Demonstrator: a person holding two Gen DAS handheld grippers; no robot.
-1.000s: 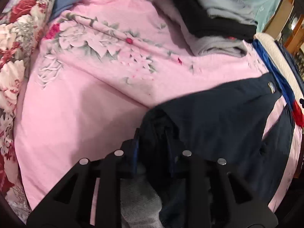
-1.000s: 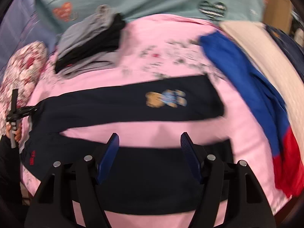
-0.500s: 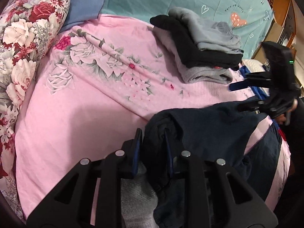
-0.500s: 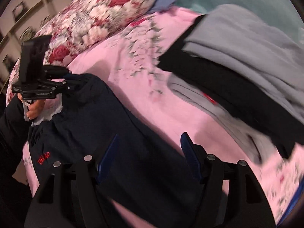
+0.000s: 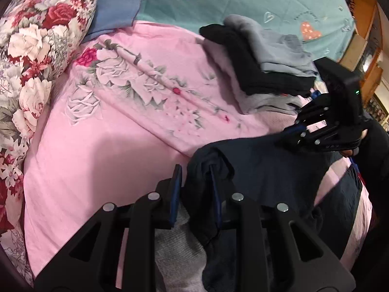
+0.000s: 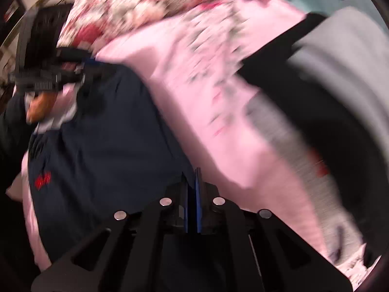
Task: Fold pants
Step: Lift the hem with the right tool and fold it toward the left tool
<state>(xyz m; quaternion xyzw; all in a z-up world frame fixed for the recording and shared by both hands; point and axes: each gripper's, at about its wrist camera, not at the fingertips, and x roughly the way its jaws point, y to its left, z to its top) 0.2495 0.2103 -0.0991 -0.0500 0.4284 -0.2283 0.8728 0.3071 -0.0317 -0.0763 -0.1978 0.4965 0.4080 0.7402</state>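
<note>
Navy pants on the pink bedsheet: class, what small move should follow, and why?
Probably lift both claws together to draw the navy pants taut. The left claw pinches a bunched edge, and the right claw looks shut on the fabric, which sags between them.

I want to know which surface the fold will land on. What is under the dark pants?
The dark pants lie on a pink flowered sheet, which shows all round them. A grey cloth peeks out below their bunched end. Anything else beneath is covered.

Home bedroom: floral pillow (image 5: 36, 56), pink bedsheet (image 5: 97, 146).
</note>
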